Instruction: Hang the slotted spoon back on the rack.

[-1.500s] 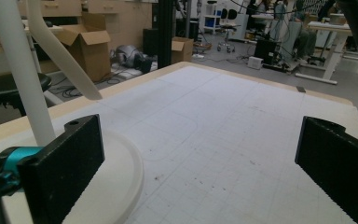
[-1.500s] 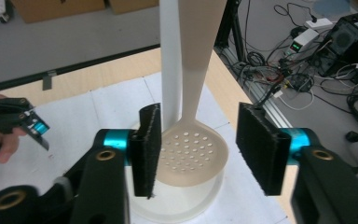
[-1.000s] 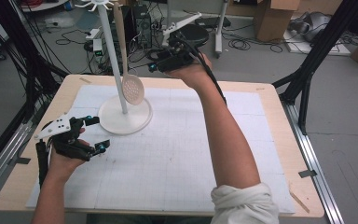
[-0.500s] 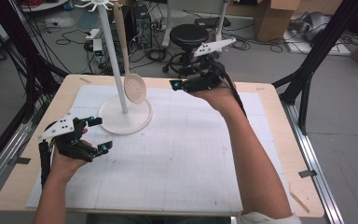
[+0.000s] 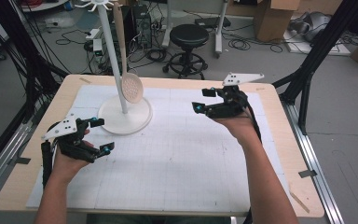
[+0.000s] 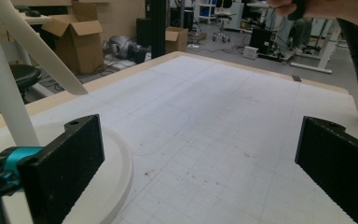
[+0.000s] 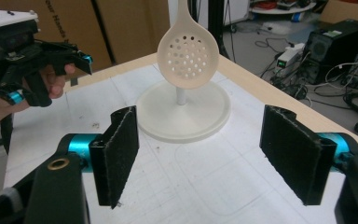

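Scene: person at a table (image 5: 177,186) covered by a gridded white mat, a two-jaw gripper in each hand, both over the mat.
Skimmer: pale slotted spoon (image 5: 132,87) hanging from a white stand (image 5: 124,114) at the far left of the table; its round perforated bowl hangs low, just above the stand's disc base, and its long handle runs up beside the pole toward hooks at the top.
Skimmer look: cream, matte, with many small round holes in the bowl (image 7: 188,50); the material cannot be told, though it looks light and stiff.
Right gripper: held at the far right (image 5: 205,99), jaws wide apart and holding nothing, aimed left at the skimmer, well apart from it.
Left gripper: near the left edge (image 5: 99,135), just near-side of the stand base, jaws wide apart and holding nothing.
Step in hand: likely a reach by the right gripper to take the skimmer off its hook.
Doing it well: approach level with the handle rather than the bowl, close the pads across the handle's flat faces, then lift up to clear the hook before pulling away.
Risk: a sideways pull could tip the stand; the left gripper sits close enough to steady the base.
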`<state>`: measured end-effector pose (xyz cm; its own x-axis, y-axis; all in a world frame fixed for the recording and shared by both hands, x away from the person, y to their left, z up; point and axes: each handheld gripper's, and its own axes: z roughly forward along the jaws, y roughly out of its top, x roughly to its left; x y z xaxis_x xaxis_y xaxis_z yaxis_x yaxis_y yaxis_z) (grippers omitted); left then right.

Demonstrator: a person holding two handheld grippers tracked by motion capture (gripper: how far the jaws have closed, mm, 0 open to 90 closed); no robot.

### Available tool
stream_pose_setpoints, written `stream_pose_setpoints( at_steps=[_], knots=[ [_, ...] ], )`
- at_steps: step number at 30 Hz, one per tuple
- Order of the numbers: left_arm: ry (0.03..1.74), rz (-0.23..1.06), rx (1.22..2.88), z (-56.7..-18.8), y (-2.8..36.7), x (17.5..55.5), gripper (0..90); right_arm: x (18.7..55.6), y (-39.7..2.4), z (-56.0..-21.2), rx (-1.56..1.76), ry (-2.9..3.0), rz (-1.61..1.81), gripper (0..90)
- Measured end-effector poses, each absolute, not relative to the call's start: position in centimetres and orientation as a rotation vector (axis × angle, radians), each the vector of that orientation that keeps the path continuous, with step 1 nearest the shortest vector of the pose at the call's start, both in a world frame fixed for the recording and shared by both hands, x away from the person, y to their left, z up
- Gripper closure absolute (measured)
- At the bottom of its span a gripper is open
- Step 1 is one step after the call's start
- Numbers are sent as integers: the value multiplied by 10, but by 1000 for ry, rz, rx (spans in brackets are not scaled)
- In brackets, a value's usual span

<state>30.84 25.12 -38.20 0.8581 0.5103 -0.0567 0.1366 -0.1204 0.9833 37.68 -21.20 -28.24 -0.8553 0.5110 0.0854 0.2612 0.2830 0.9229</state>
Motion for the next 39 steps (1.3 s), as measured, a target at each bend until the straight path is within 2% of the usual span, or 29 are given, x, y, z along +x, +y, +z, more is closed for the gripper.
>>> stream_pose_setpoints(
  at_steps=[16, 26, 36, 39],
  knots=[
    [498, 323, 1706, -385, 247, 309, 17, 330, -248, -332, 825, 2224, 1627, 207],
    [503, 316, 1721, -387, 246, 310, 17, 317, -253, -370, 892, 2235, 1606, 170],
    [517, 253, 1755, -395, 245, 318, 17, 314, -268, -380, 960, 2191, 1617, 145],
    [522, 269, 1741, -395, 246, 318, 17, 314, -269, -381, 964, 2185, 1617, 138]
  ],
)
